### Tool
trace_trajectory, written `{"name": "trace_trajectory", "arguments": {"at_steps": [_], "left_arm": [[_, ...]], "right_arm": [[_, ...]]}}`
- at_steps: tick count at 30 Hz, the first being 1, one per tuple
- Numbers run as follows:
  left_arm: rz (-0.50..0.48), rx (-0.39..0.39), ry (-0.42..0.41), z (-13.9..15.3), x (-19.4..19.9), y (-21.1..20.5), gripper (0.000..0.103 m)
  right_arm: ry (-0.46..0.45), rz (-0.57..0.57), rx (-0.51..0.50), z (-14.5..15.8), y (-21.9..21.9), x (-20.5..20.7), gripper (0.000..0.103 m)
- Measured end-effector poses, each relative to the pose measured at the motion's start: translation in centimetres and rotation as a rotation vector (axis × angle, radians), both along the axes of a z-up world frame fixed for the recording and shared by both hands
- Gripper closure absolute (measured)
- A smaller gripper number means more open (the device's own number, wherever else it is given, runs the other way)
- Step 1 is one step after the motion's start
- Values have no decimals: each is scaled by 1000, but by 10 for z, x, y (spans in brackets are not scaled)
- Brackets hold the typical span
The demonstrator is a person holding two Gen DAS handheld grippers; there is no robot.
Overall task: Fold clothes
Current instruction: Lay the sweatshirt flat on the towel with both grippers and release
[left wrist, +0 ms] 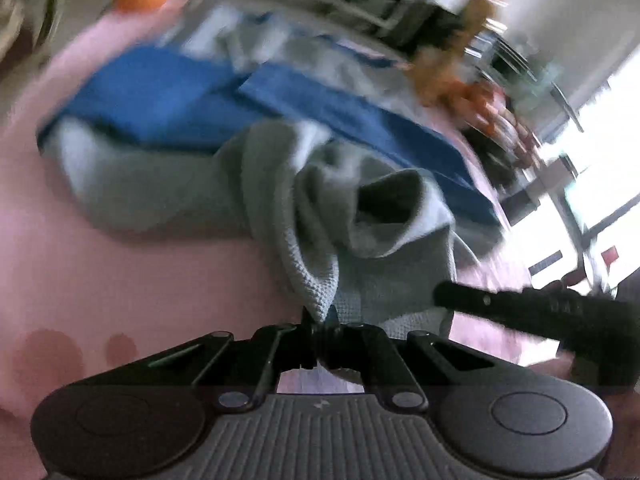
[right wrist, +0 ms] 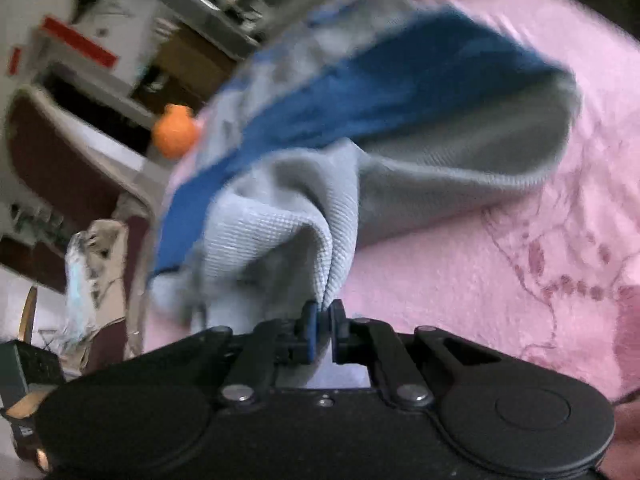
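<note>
A grey waffle-knit garment with broad blue panels [left wrist: 304,184] lies bunched on a pink blanket [left wrist: 80,264]. My left gripper [left wrist: 320,322] is shut on a pinched fold of its grey fabric, which rises from the jaws in a ridge. In the right wrist view the same garment [right wrist: 304,216] drapes away from my right gripper [right wrist: 325,316], which is shut on another grey fold, with cloth showing between its blue pads. The other gripper's black finger [left wrist: 520,308] reaches in from the right in the left wrist view. Both views are blurred.
The pink blanket [right wrist: 500,264] has a dark floral print. An orange ball [right wrist: 176,130] sits at its far edge. Beyond are shelves with plants [right wrist: 208,4], a dark red chair [right wrist: 60,160] and bright windows [left wrist: 592,168]. A brown soft toy [left wrist: 452,64] lies beyond the garment.
</note>
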State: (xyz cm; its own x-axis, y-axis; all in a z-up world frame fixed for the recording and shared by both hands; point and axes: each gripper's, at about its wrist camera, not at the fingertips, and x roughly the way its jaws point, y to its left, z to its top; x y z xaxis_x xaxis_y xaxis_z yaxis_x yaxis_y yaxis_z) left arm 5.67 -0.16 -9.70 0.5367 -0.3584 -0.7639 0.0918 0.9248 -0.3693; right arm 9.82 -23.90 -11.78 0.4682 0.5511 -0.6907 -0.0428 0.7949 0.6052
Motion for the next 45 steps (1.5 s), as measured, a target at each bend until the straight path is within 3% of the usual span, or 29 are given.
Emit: {"name": "trace_trajectory", "arguments": {"at_steps": [3,6,8,9,10,12,15,17,19,21,23,24,26,30,32,34,36,38,41,45], "left_arm": [[-191,139,35,16,-51,-11,99],[-354,319,146,0,-88,-14,95],[-361,342,113,6,-97,-1,92],[-327,328,55,19,-92,8,87],[-293,315,-2,32,-88,17,74],[-219,289,-118,59,-78,35,59],[-43,308,-282,96,-42,50,50],[41,326,-341,110,-11,51,50],[102,307,-375,117,21,58,59],[153,284,-360,116,56,65,63],[201,258,-285,99,92,73,73],[218,237,-233,82,105,78,77],[250,188,-131,48,129,89,77],[327,61,98,-10,147,118,85],[345,21,106,-10,151,126,81],[353,35,72,-5,150,127,80],[344,39,52,-2,148,125,78],[329,36,50,-1,147,121,77],[315,39,36,-3,147,116,77],[272,82,-52,10,140,110,77]], "right_arm": [[-8,117,-62,24,8,-40,97],[91,267,-125,24,16,-74,93],[159,343,-169,23,18,-90,69],[132,337,-173,32,16,-89,52],[78,316,-165,46,13,-86,49],[-29,278,-140,76,10,-75,48],[-220,247,-121,125,18,-43,46],[-314,242,-116,149,33,-17,46],[-395,245,-111,169,50,14,46],[-435,251,-123,179,68,53,47],[-424,247,-137,172,81,95,52],[-400,247,-146,164,88,115,59],[-309,243,-162,132,102,153,66],[-138,269,-227,56,141,206,67],[-94,283,-258,25,157,223,62],[-95,289,-307,7,173,231,52],[-110,301,-383,-8,189,234,51],[-142,312,-482,-17,200,230,58],[-192,311,-580,-18,205,219,90],[-247,181,-493,14,165,207,95]]}}
